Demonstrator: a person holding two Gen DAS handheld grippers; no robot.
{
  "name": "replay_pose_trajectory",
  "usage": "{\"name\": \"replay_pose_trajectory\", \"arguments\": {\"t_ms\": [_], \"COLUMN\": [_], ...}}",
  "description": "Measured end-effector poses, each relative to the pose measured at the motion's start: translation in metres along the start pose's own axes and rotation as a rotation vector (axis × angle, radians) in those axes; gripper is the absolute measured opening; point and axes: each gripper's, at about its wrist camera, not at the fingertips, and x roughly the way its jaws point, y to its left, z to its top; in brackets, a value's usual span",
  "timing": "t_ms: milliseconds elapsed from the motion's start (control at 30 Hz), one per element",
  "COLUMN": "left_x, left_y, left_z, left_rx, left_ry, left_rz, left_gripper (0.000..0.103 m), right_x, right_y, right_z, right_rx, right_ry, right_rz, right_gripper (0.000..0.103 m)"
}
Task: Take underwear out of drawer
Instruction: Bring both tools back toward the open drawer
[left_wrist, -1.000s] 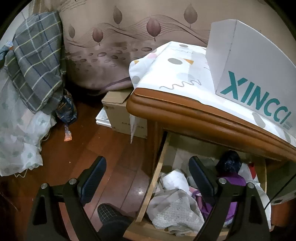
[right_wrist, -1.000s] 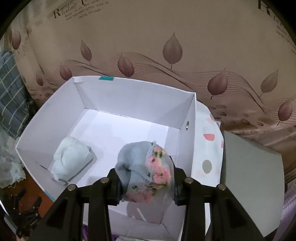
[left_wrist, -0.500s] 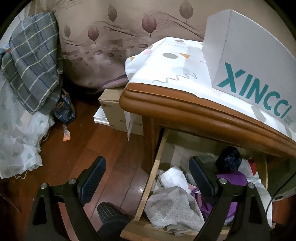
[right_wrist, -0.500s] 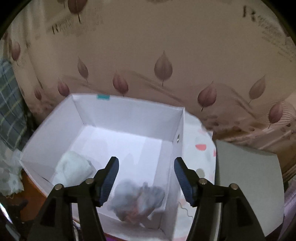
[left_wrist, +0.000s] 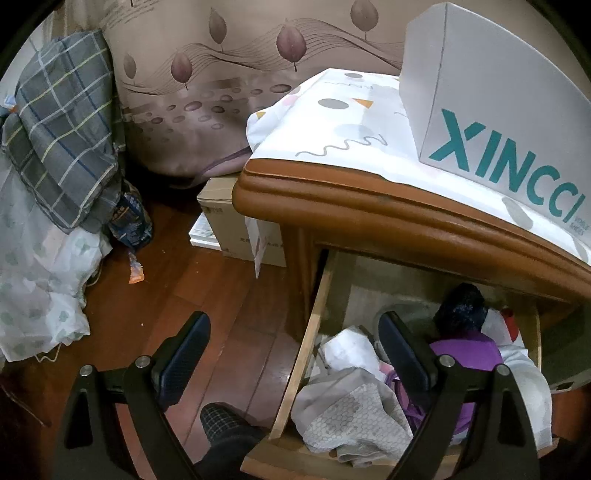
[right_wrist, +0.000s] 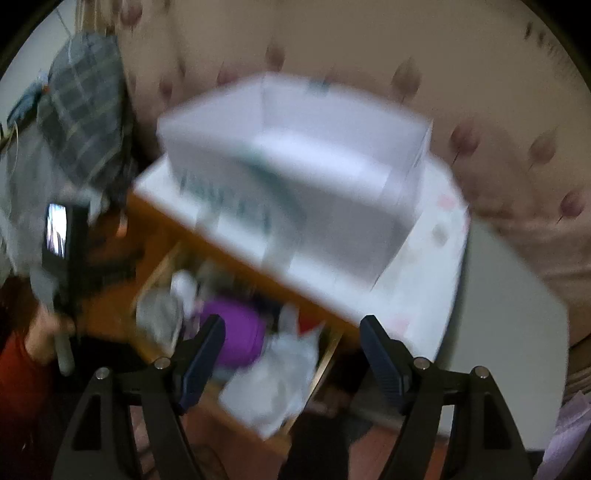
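Underwear (left_wrist: 354, 413) fills the open drawer (left_wrist: 295, 369); the right gripper (right_wrist: 291, 354), jaws just spread and empty, should descend onto one piece.

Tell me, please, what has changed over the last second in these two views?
The right gripper let the floral grey underwear fall into the white box, its jaws just opening, empty, and swung back toward the open drawer. The left gripper stayed open, empty, beside the drawer.

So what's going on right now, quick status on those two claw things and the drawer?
Left gripper open, empty. Right gripper empty, jaws just opened. Drawer open, clothes inside, purple garment on top. White box on the dresser; nothing blocking.
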Motion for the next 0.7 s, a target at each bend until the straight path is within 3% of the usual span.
{"name": "replay_pose_trajectory", "arguments": {"t_ms": [133,300,433,700], "left_x": [0.003,0.006,0.008,0.01], "left_y": [-0.002,-0.002,-0.003,-0.003], "left_z": [0.0,0.0,0.0,0.0], "left_rx": [0.008,0.005,0.008,0.012], "left_ry": [0.01,0.028,0.023,0.035], "left_rz": [-0.005,-0.02,-0.022,-0.027], "left_gripper": [0.091,0.091,0.091,0.092], "right_x": [0.065,0.128,0.161,0.196], "right_y": [0.003,0.002,0.005,0.026], "right_z": [-0.026,-0.039,-0.044,-0.05], "right_rx": [0.03,0.045,0.064,-0.026], "right_ry": [0.163,0.281,0.336,0.398], "right_rz": [0.044,0.025,0.034,0.031], "right_gripper": [0.077,0.078,0.078,0.08]}}
